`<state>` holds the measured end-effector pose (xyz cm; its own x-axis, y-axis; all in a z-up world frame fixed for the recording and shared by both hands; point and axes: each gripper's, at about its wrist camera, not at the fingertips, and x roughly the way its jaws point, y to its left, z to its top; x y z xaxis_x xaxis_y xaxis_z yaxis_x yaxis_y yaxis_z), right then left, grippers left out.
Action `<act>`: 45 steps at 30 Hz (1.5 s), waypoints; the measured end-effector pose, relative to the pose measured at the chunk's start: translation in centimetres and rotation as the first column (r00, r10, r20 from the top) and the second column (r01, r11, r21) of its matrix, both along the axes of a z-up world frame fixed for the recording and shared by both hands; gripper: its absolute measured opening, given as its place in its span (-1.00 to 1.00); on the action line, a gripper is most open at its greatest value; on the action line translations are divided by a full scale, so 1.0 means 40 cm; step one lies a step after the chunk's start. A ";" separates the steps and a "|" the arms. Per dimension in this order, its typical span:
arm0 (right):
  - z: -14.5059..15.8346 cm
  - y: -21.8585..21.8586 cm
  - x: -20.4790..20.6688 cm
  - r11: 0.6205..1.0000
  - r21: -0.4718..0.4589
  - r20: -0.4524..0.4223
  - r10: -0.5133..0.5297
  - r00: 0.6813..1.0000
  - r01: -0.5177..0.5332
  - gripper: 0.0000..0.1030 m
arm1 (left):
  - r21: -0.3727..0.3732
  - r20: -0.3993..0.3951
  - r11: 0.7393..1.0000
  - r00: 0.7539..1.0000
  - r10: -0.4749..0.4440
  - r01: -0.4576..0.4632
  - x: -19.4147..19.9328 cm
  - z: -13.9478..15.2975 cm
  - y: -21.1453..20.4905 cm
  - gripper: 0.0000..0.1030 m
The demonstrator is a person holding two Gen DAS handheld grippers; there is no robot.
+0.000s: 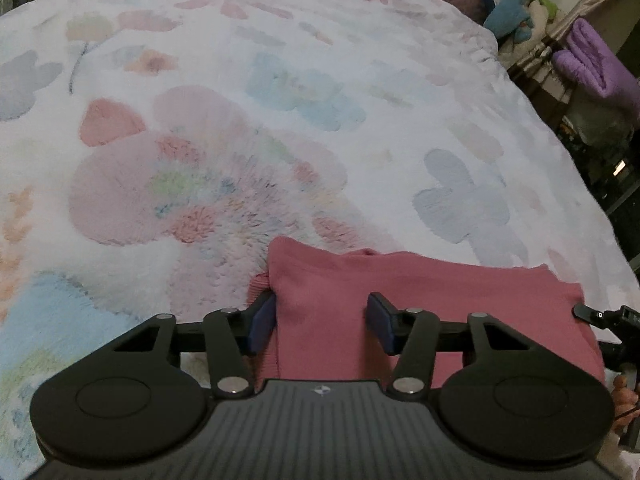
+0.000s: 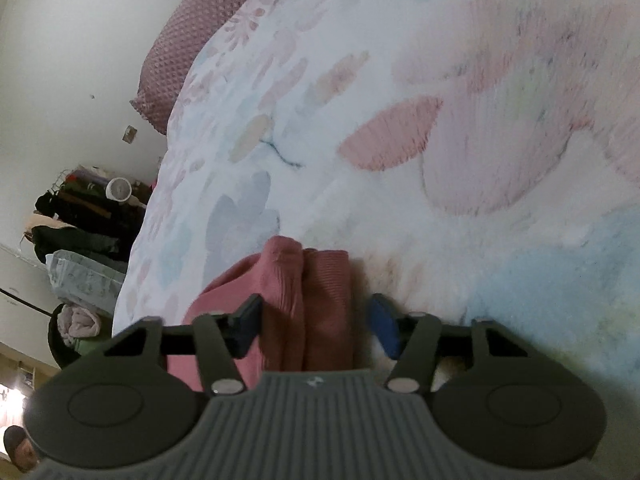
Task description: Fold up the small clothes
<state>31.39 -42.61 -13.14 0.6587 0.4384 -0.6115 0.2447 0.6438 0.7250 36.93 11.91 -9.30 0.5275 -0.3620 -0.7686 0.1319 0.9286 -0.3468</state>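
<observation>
A pink knit garment [image 1: 420, 304] lies on the floral bedspread [image 1: 240, 120] close below me. My left gripper [image 1: 320, 322] hovers over the garment's left part. Its left pad [image 1: 262, 326] sits at the folded left edge and its right pad lies over the flat cloth; the jaws stand apart and pinch nothing. In the right wrist view the garment [image 2: 308, 300] is bunched into ribbed folds between the jaws of my right gripper [image 2: 316, 326]. Its left pad [image 2: 246, 328] touches the folds, while the right pad stands clear of them over the bedspread.
A mauve quilted pillow [image 2: 192, 40] lies at the bed's head. Beside the bed stand plush toys [image 1: 516, 12] and purple folded blankets [image 1: 596, 60]. On the other side are piled dark clothes [image 2: 80, 216] and a basket [image 2: 72, 332]. A hand's fingers [image 1: 624, 396] show at the right edge.
</observation>
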 end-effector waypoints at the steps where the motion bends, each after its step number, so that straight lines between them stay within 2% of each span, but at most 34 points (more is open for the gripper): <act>1: -0.008 -0.001 0.005 1.000 0.006 0.002 -0.001 1.000 0.001 -0.36 | 0.007 0.000 1.000 1.000 -0.004 0.004 0.001 -0.005 -0.001 0.13; 2: -0.015 -0.003 0.008 1.000 0.015 0.002 0.000 1.000 0.000 -0.49 | 0.009 0.000 1.000 1.000 -0.005 0.005 0.002 -0.009 -0.001 0.12; 3: -0.019 -0.003 0.011 1.000 0.026 0.000 0.002 1.000 -0.002 -0.71 | 0.010 0.000 1.000 1.000 -0.006 0.006 0.002 -0.011 0.000 0.12; 6: 0.001 0.008 0.008 1.000 -0.001 0.016 0.008 1.000 -0.008 -0.81 | 0.008 0.003 1.000 1.000 -0.003 0.003 0.000 -0.005 0.002 0.12; 9: 0.053 0.028 -0.002 0.999 -0.031 0.057 0.012 0.998 -0.010 -0.83 | -0.006 0.028 1.000 1.000 0.003 -0.003 -0.014 0.013 0.007 0.12; 13: 0.164 0.090 -0.008 0.995 -0.092 0.097 0.050 0.994 -0.041 -0.84 | -0.022 0.064 0.999 0.998 0.028 -0.027 -0.043 0.045 0.020 0.12; 18: 0.297 0.236 0.003 0.980 -0.149 0.122 0.151 0.981 -0.132 -0.85 | -0.044 0.086 0.999 0.996 0.025 -0.022 -0.070 0.079 0.032 0.12; 24: 0.360 0.440 0.037 0.964 -0.140 0.103 0.242 0.965 -0.227 -0.85 | -0.034 0.106 0.999 0.994 0.013 -0.009 -0.094 0.102 0.046 0.12; 29: 0.356 0.617 0.075 0.941 -0.135 0.068 0.322 0.944 -0.311 -0.86 | -0.052 0.102 0.998 0.994 0.030 -0.024 -0.095 0.095 0.088 0.09; 34: 0.298 0.770 0.122 0.914 -0.123 0.006 0.390 0.921 -0.387 -0.86 | -0.060 0.088 0.997 0.995 0.048 -0.043 -0.093 0.073 0.127 0.06; 37: 0.243 0.837 0.151 0.901 -0.126 -0.054 0.411 0.910 -0.415 -0.86 | -0.073 0.081 0.996 0.995 0.063 -0.057 -0.095 0.062 0.151 0.06; 41: 0.179 0.894 0.174 0.883 -0.186 -0.144 0.410 0.901 -0.431 -0.86 | -0.083 0.069 0.993 0.994 0.086 -0.080 -0.098 0.052 0.173 0.06; 44: 0.162 0.914 0.179 0.874 -0.209 -0.167 0.411 0.896 -0.439 -0.83 | -0.077 0.058 0.994 0.995 0.086 -0.082 -0.099 0.054 0.174 0.06; 45: 0.165 0.917 0.180 0.871 -0.215 -0.169 0.413 0.895 -0.442 -0.73 | -0.071 0.055 0.994 0.995 0.083 -0.079 -0.100 0.058 0.170 0.06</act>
<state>38.60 -5.95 -6.52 0.3598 0.4899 -0.7941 -0.0235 0.8556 0.5172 32.93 18.71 -6.99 0.5998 -0.3671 -0.7110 0.0788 0.9113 -0.4041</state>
